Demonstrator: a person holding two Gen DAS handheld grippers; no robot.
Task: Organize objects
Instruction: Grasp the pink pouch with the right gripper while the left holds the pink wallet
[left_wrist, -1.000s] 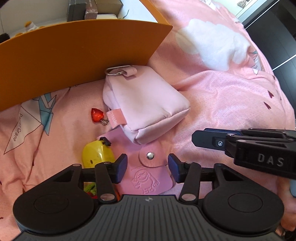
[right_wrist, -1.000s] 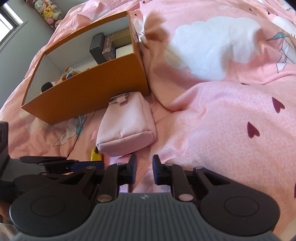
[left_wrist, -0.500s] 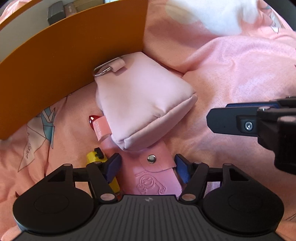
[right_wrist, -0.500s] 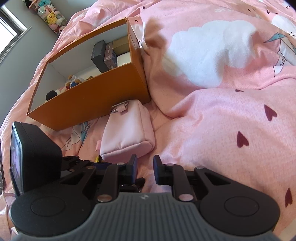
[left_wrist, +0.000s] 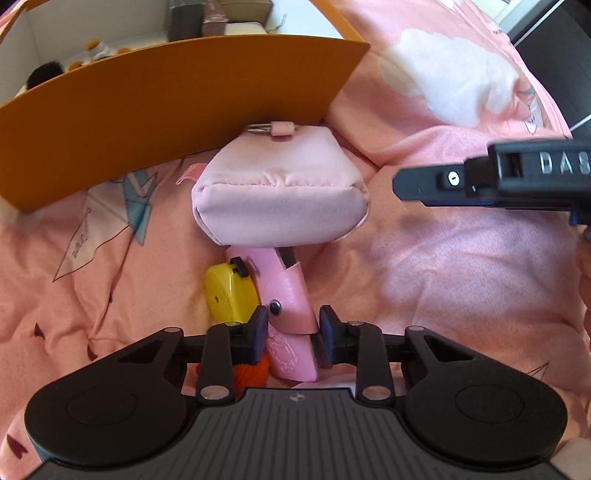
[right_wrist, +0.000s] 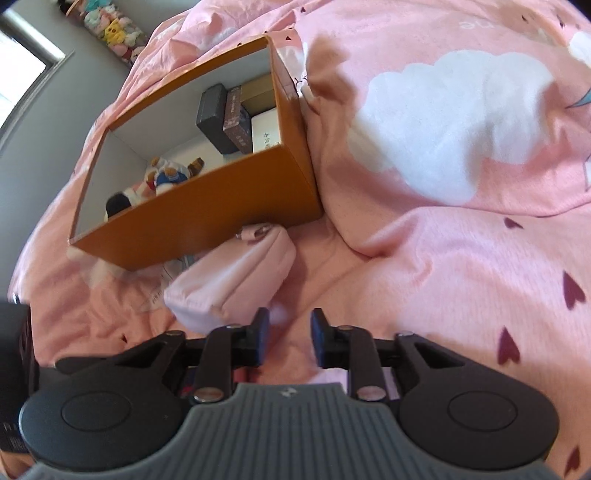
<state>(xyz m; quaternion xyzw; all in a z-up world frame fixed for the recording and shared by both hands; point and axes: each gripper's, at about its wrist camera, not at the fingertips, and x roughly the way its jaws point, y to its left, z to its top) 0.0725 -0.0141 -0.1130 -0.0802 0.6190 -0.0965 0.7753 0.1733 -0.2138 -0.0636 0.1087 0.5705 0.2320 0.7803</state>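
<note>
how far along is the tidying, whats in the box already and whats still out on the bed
Done: the orange box already holds small dark boxes and plush toys. In hand: the left claw straddles the pink snap case, though a firm grip isn't clear. Left: the padded pink pouch, the yellow item and an orange item lie on the bedspread. The right claw is open, holding nothing.

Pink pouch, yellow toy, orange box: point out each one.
pink pouch (left_wrist: 280, 199), left wrist view, front panel.
yellow toy (left_wrist: 225, 291), left wrist view, its body.
orange box (right_wrist: 207, 221), right wrist view, near wall.
</note>
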